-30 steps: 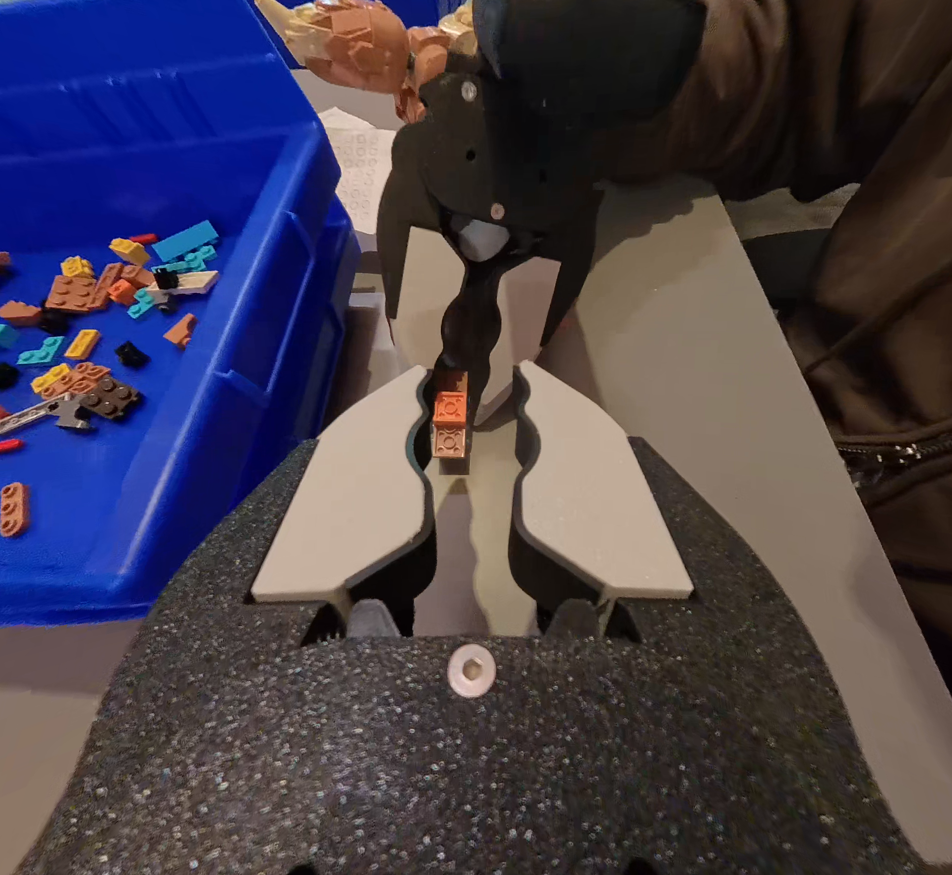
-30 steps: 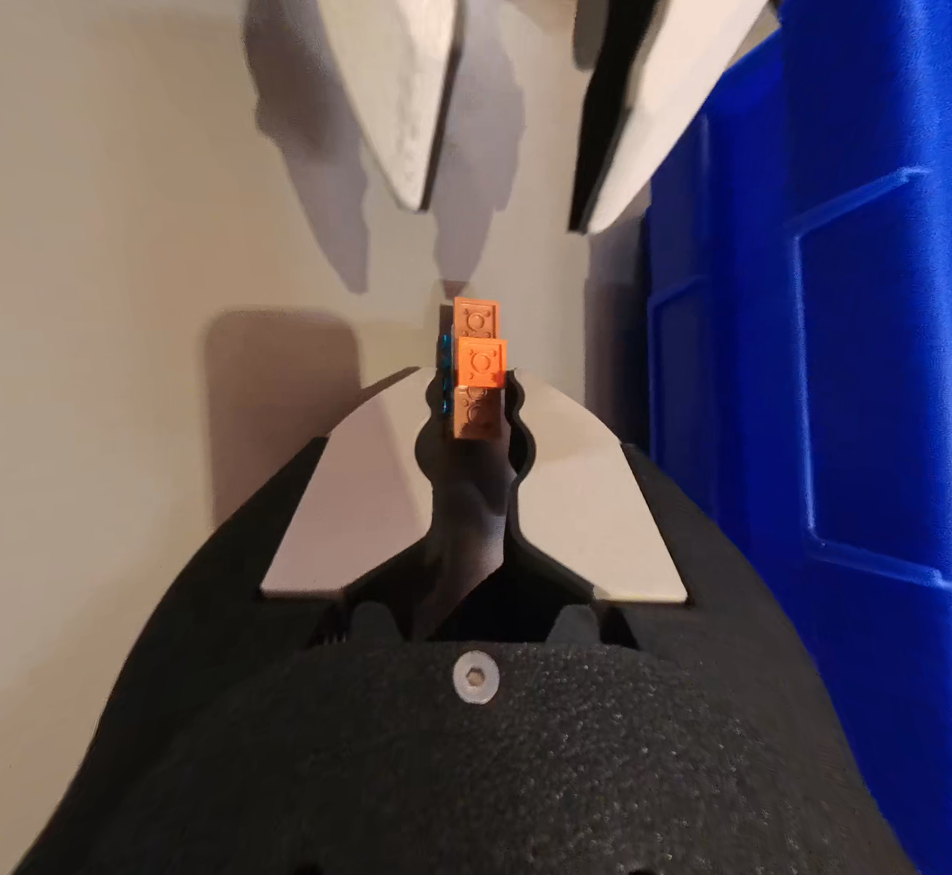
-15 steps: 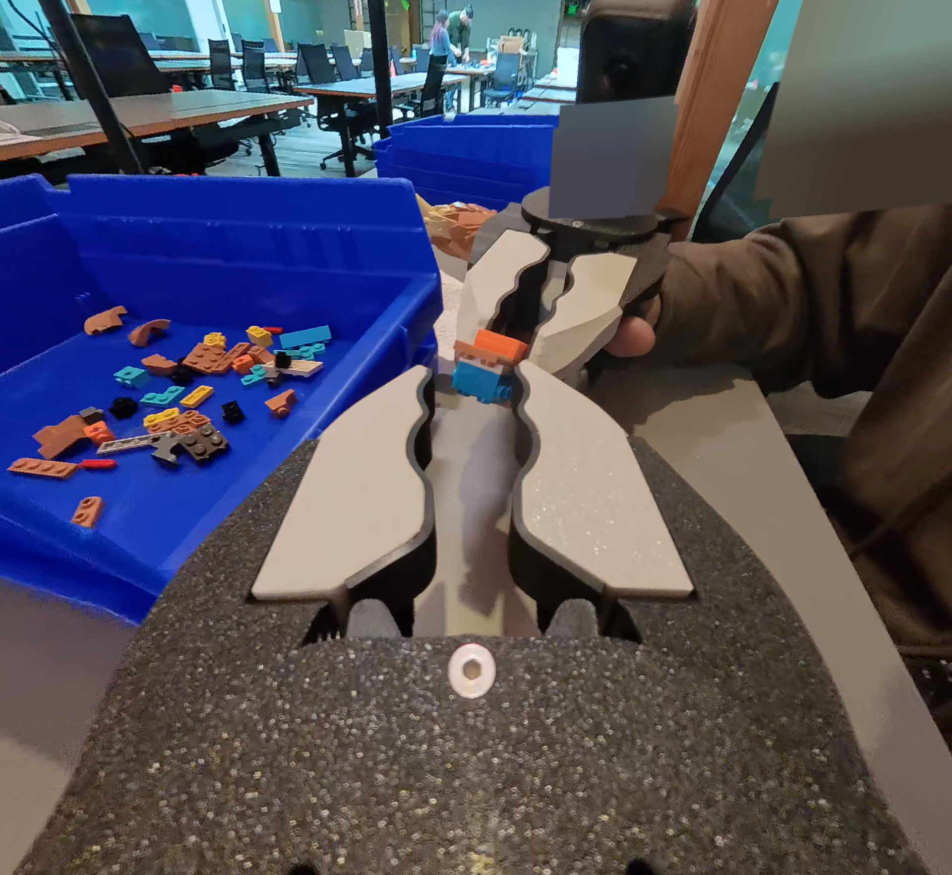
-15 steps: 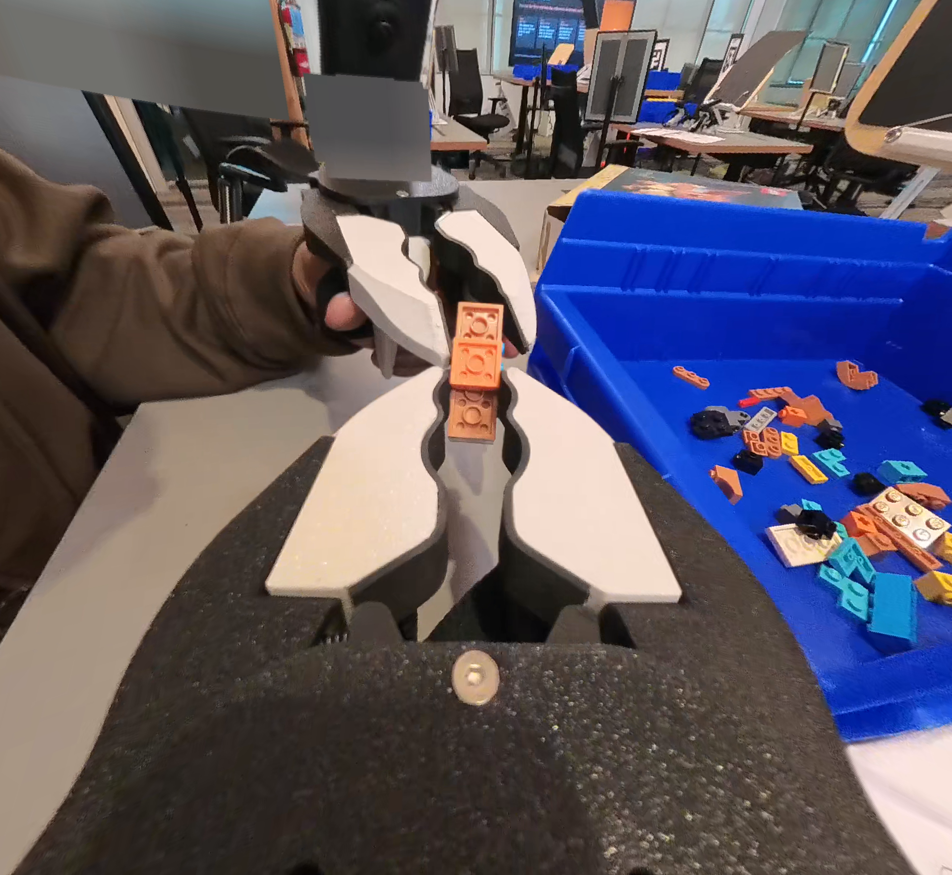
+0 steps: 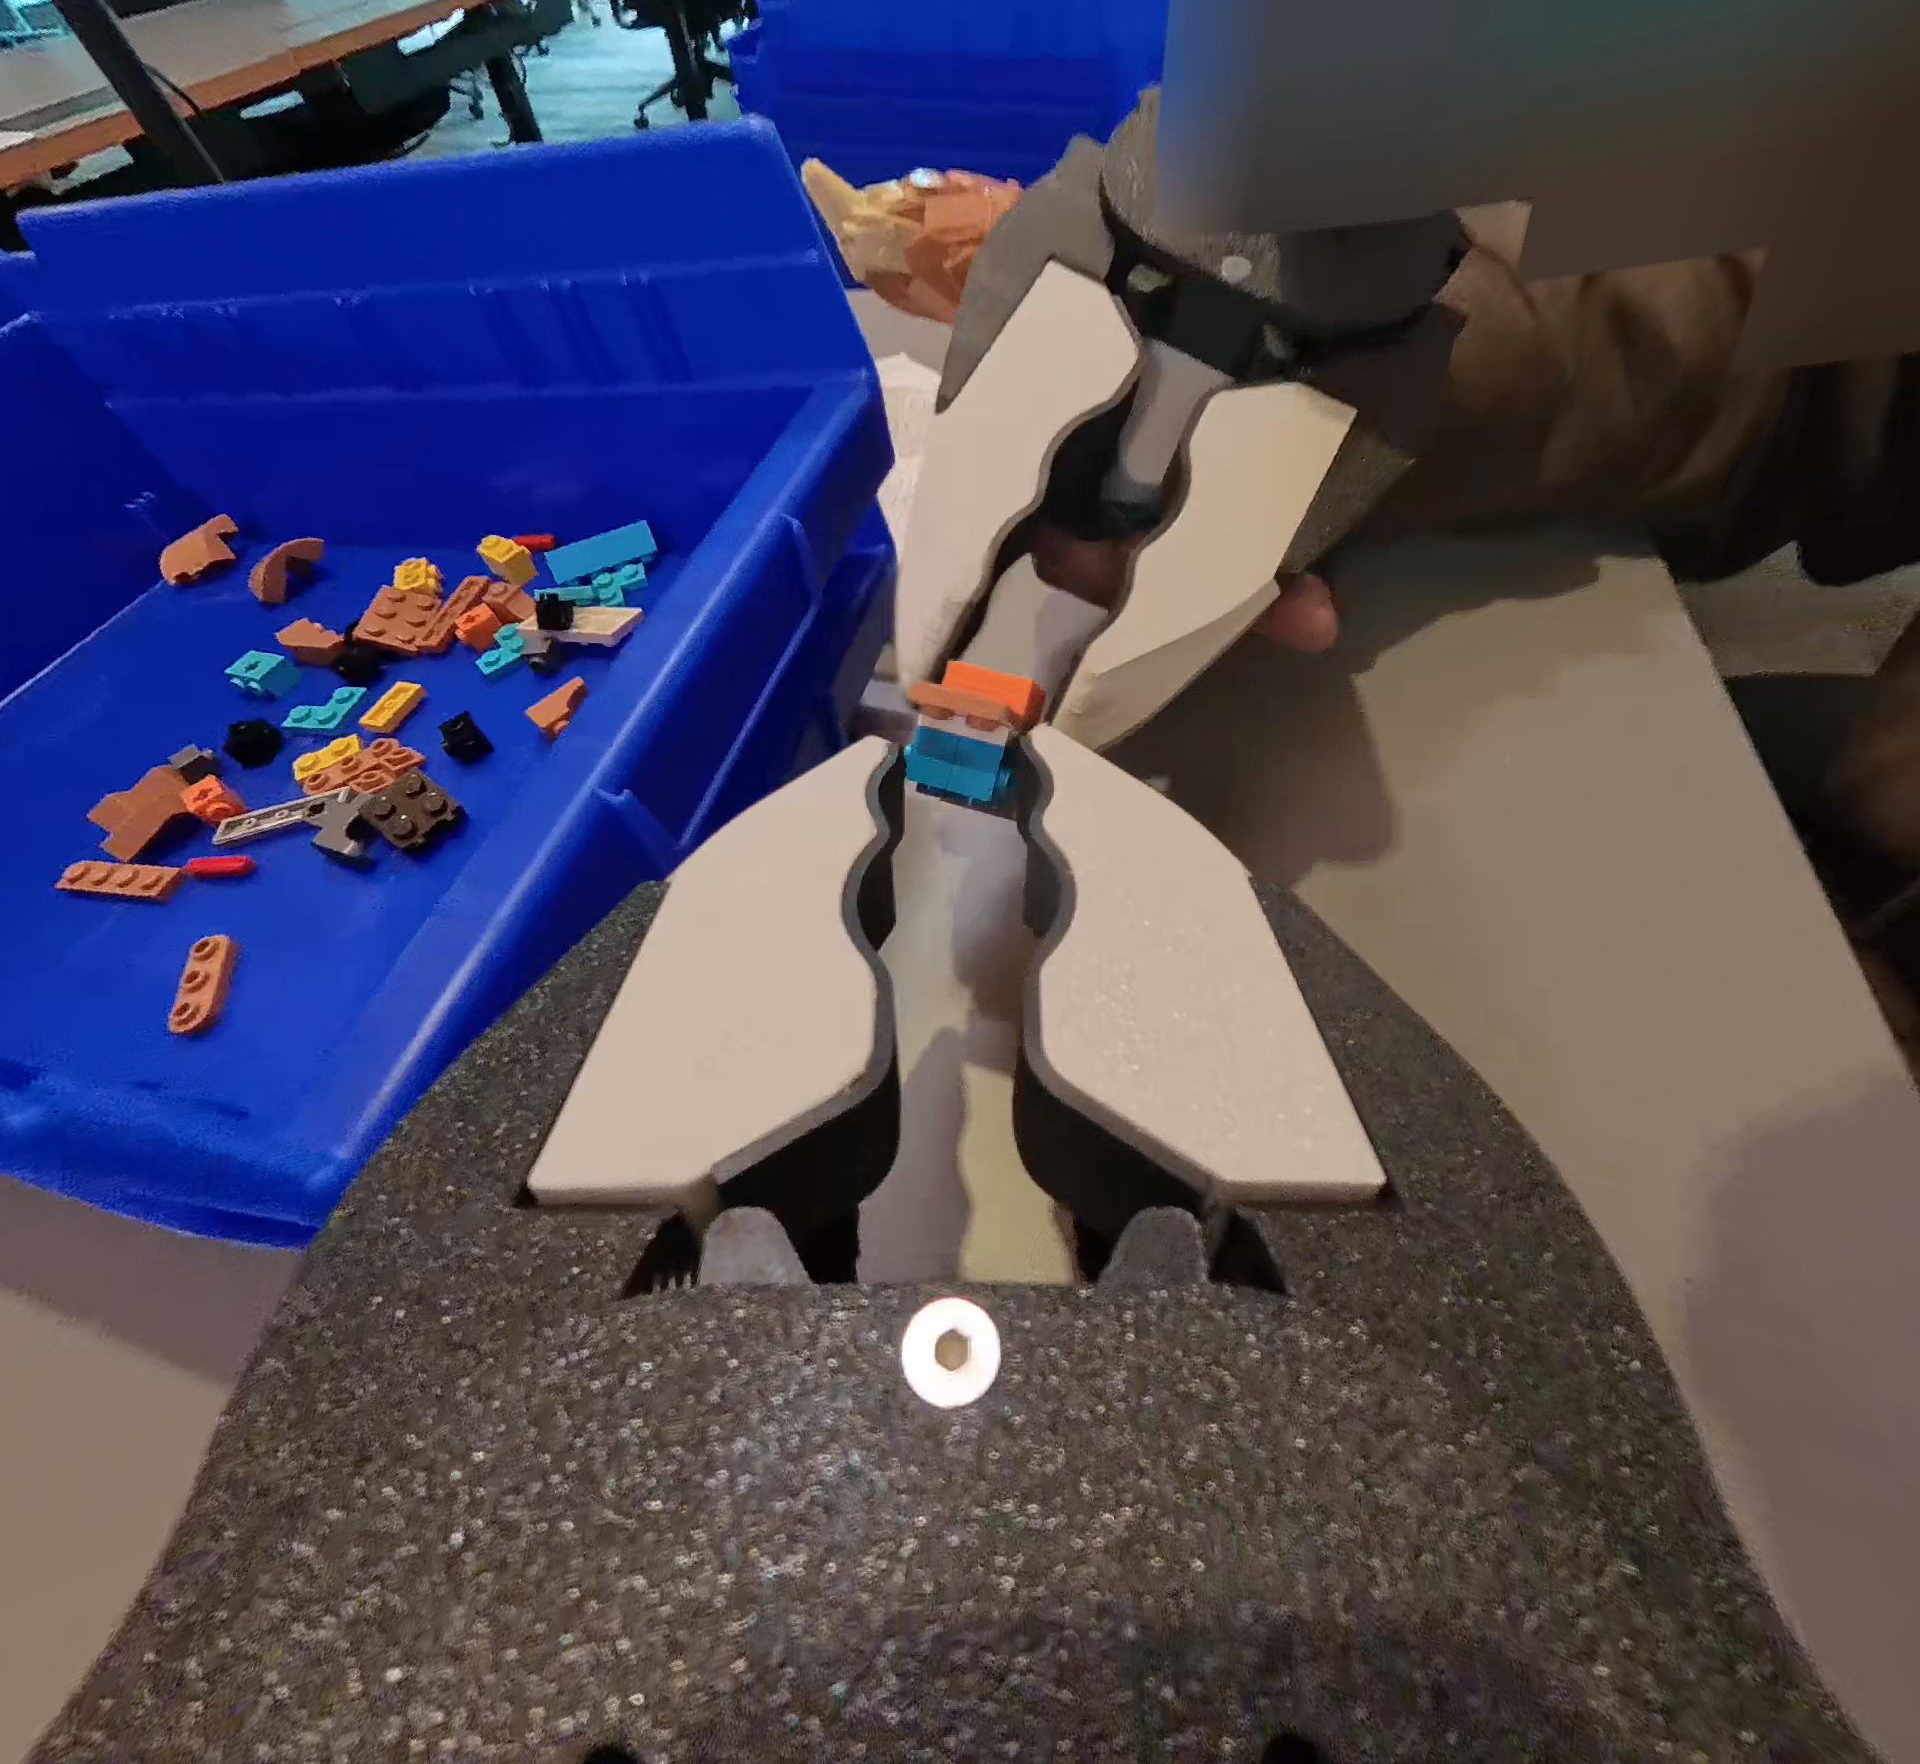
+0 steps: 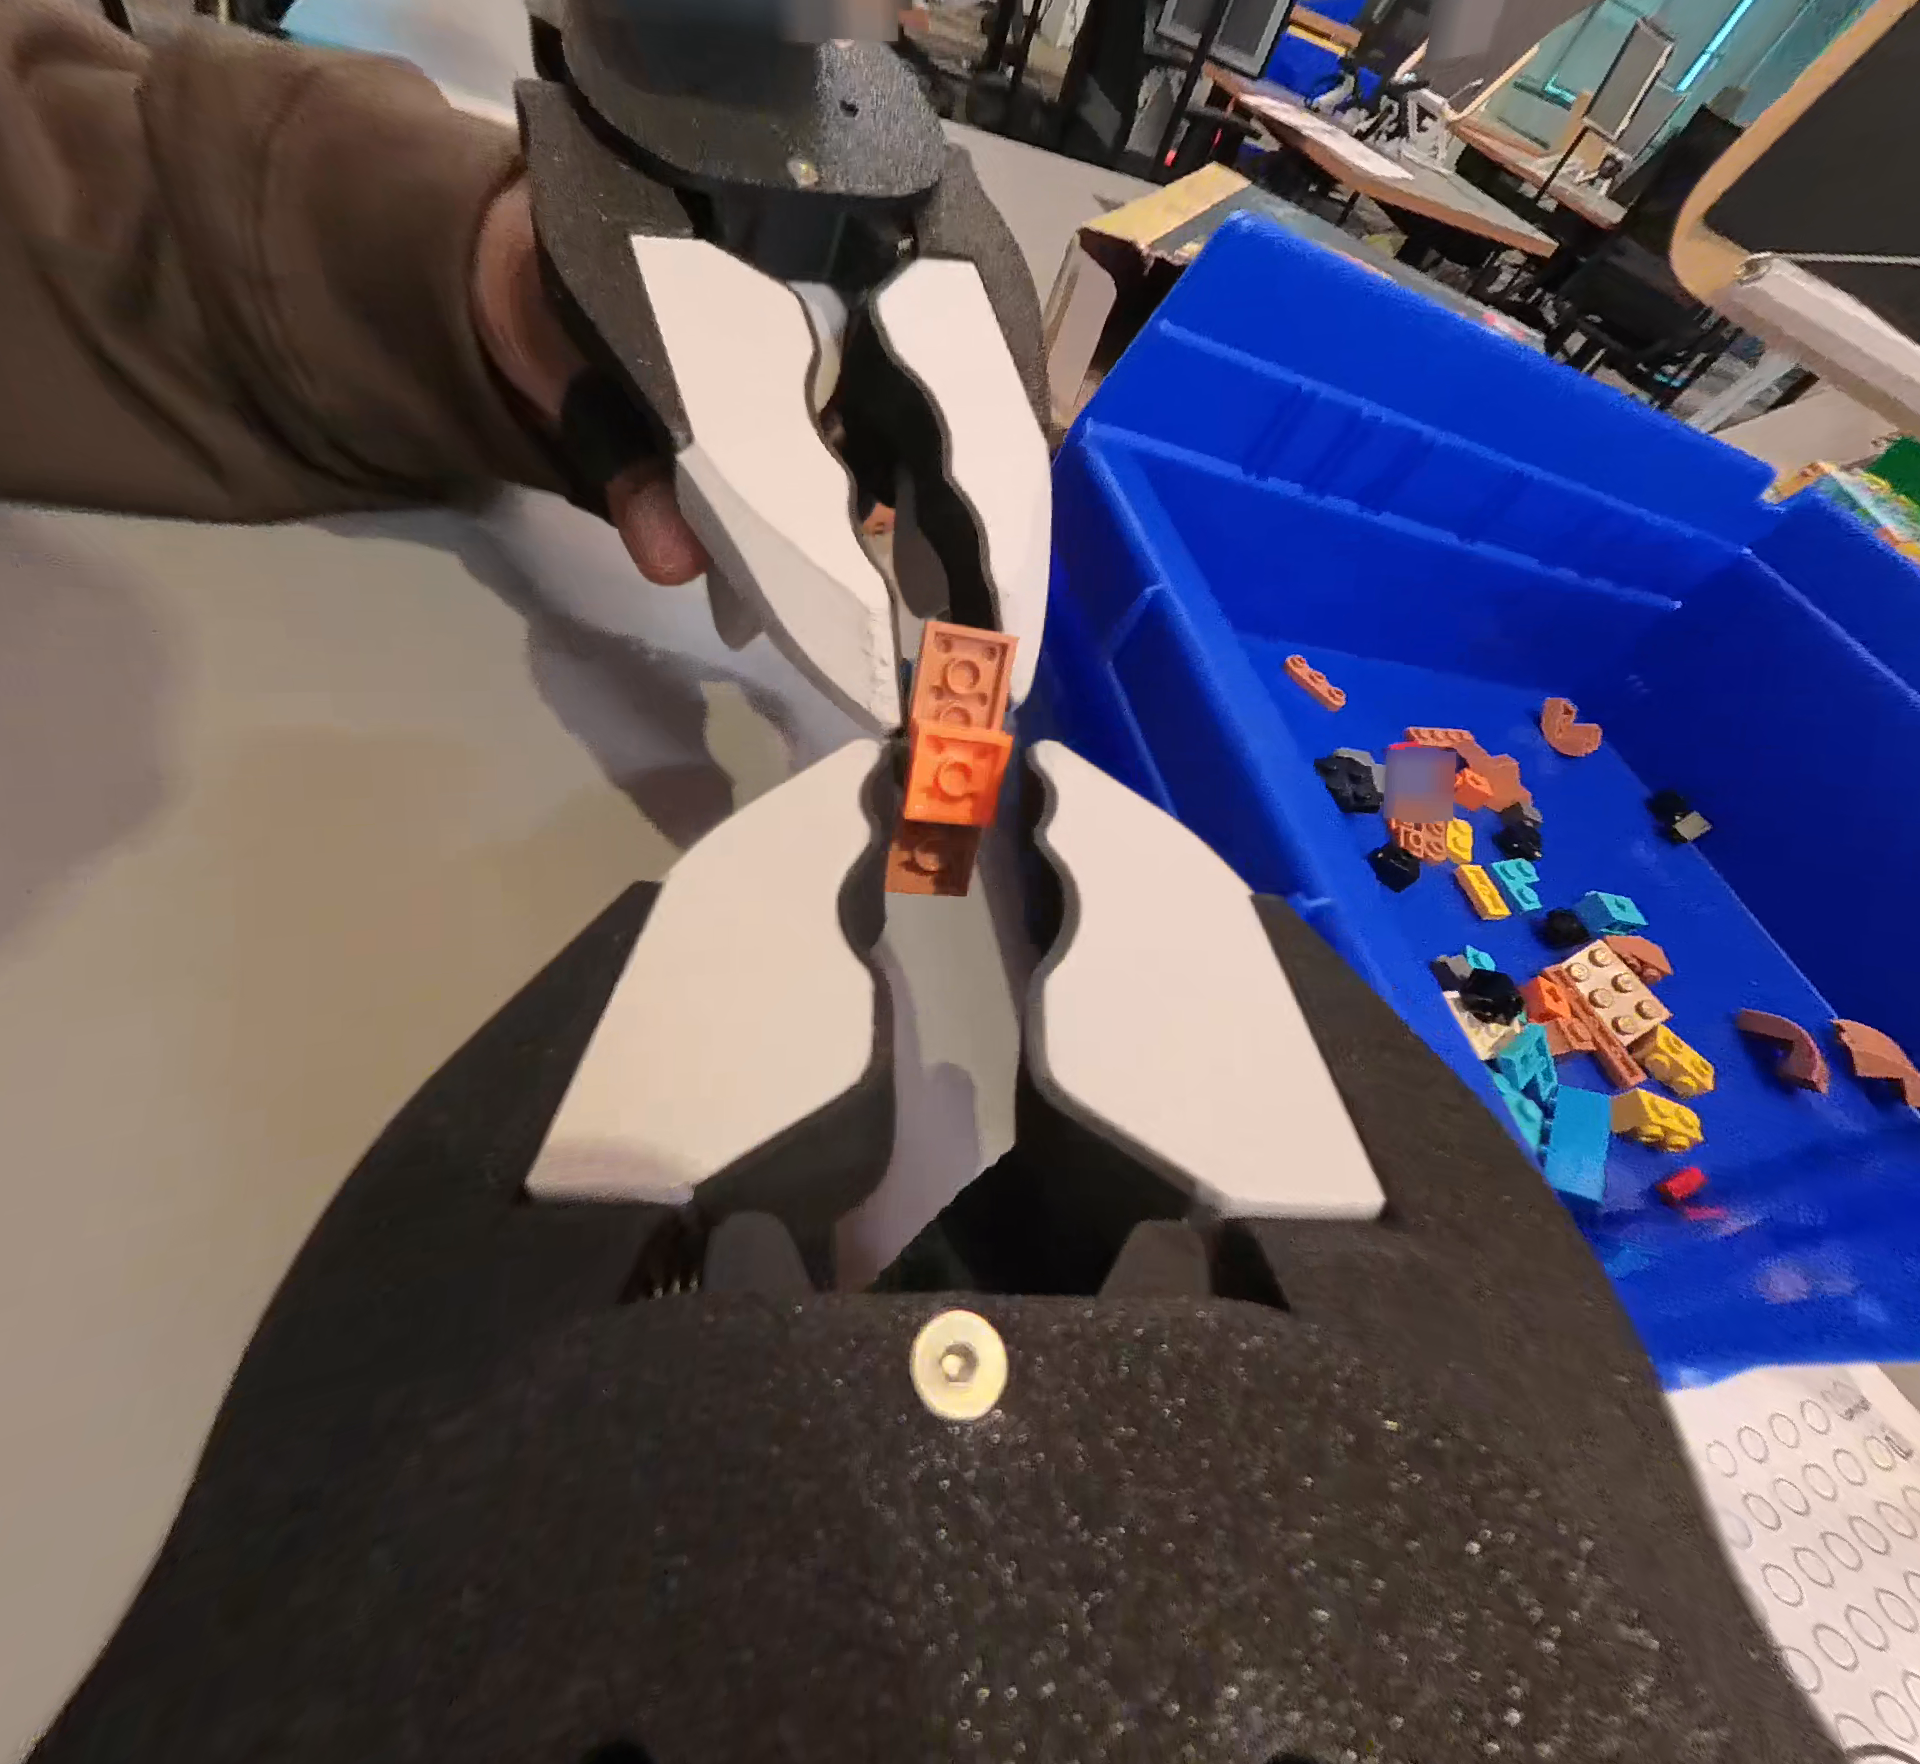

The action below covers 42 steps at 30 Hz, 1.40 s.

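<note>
A small brick assembly [image 5: 951,764] of orange, brown and blue pieces hangs above the grey table [image 5: 1507,831], between two grippers that face each other tip to tip. My right gripper [image 6: 956,764] is shut on its orange and brown end [image 6: 951,774]. My left gripper [image 5: 961,753] has its fingers against both sides of the blue end and looks shut on it. The left gripper [image 6: 951,696] flanks the top brown plate in the right wrist view. The right gripper [image 5: 997,691] shows opposite in the left wrist view.
A blue bin [image 5: 468,364] of loose bricks [image 5: 416,613] stands beside the grippers, also in the right wrist view [image 6: 1403,488]. A brown brick figure [image 5: 914,228] and a second blue bin [image 5: 956,21] stand behind. A sheet printed with circles [image 6: 1818,1527] lies near the bin. My two grippers' fingertips are within a few centimetres of each other. The brown brick figure [image 5: 914,228] is about 25 cm from both grippers' fingertips.
One second ago both grippers pointed down at the table with the left one open. They have since levelled out, drawn together, and the left fingers have closed in on the assembly's blue end.
</note>
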Tool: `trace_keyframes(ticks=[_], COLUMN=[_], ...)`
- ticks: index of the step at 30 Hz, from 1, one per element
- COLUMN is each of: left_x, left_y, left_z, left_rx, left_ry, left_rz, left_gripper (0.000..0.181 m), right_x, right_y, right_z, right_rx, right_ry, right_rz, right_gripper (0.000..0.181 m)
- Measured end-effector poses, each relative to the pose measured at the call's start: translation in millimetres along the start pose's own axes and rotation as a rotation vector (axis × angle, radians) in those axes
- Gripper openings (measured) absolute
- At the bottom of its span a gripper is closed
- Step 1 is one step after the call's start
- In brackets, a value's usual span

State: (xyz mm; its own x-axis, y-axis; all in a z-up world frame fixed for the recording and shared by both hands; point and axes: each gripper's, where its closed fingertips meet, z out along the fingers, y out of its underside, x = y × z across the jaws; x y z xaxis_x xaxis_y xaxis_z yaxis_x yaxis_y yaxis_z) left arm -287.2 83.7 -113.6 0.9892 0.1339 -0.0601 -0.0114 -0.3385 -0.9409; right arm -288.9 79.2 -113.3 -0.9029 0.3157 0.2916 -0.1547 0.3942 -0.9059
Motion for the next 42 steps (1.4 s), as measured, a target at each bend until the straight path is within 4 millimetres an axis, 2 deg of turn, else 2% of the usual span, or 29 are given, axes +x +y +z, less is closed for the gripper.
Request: trace_keyframes(ticks=[3, 5, 10, 13, 15, 20, 33, 42], left_x=[-0.7, -0.8, -3.6, -0.7, 3.8, 5.7, 6.0, 11.8], left_y=[5.7, 2.6, -4.6, -9.6, -11.7, -15.1, -26.9, -21.4], left_z=[1.2, 0.8, -2.6, -3.6, -3.6, -3.7, -11.1, -4.9], left_rx=[-0.035, 0.005, 0.103, 0.161, 0.186, 0.229, 0.323, 0.261], left_ry=[-0.006, 0.006, 0.075, 0.129, 0.165, 0.206, 0.234, 0.213], left_rz=[0.018, -0.011, -0.202, -0.267, -0.278, -0.328, -0.339, -0.256], left_gripper=[0.02, 0.021, 0.033, 0.03, 0.021, 0.02, 0.023, 0.021], right_x=[-2.2, -1.1, 1.9, 1.0, 1.6, 1.0, -3.5, -8.5], right_y=[5.5, 3.9, -9.7, -14.5, -14.7, -16.6, -22.3, -18.7], right_z=[2.1, 1.6, -3.6, -4.8, -5.0, -6.7, -9.0, -5.2], right_rx=[-0.032, -0.013, 0.109, 0.153, 0.157, 0.174, 0.208, 0.17], right_ry=[-0.012, -0.016, -0.06, -0.079, -0.078, -0.101, -0.137, -0.131], right_rz=[-0.012, 0.02, 0.169, 0.213, 0.22, 0.243, 0.248, 0.191], right_gripper=[0.018, 0.018, 0.018, 0.018, 0.018, 0.018, 0.018, 0.018])
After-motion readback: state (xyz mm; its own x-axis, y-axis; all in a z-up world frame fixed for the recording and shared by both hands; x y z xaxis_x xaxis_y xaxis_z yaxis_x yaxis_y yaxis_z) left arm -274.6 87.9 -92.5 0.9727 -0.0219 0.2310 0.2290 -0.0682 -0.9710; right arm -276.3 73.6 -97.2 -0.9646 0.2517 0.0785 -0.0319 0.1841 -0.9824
